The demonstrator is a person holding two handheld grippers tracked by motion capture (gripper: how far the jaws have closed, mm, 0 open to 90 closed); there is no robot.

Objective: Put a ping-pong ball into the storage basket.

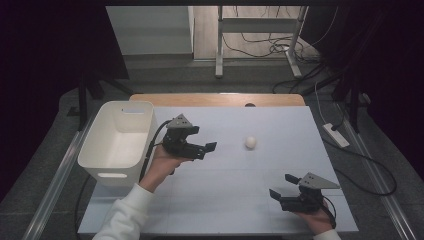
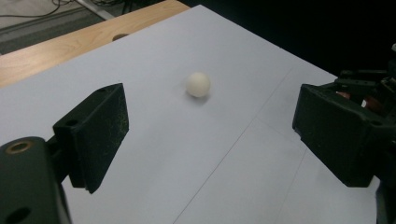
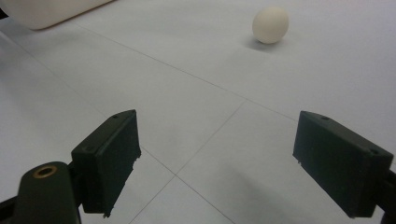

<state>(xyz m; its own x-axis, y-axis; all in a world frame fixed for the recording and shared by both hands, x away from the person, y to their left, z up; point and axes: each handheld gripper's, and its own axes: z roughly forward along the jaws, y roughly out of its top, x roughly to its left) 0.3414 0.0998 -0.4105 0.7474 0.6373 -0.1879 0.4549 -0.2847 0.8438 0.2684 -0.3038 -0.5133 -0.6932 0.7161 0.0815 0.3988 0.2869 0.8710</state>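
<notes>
Distance is the thing to weigh, so start from your own edge of the tabletop point(image 1: 225, 200). Your right gripper point(image 1: 281, 186) sits low at the near right corner, jaws spread wide and holding nothing; in the right gripper view its two black jaws stand well apart over bare white sheet, and the small, cream-white round ball point(image 3: 270, 24) lies far ahead, up and to the right of the gap between them. From that side you would have a long reach forward and inward.

Farther in, your left gripper point(image 1: 209, 150) hovers near the middle of the tabletop, also released and empty, its jaws pointing toward the right side. The ball point(image 1: 250, 142) rests on the white sheet just beyond those jaw tips, a little farther from you than the gripper's line, with clear surface all round it. In the left gripper view the ball point(image 2: 198, 84) sits ahead, between the jaws, slightly left of centre. So the left hand is plainly the nearer one, and I judge a short push forward would bring the ball into the opening. Being round, it has no long axis to line up with, but it may roll if a jaw nudges it first.

Farthest left, the white plastic rectangular bin point(image 1: 92, 145) stands open beside your left forearm, well apart from the ball.
</notes>
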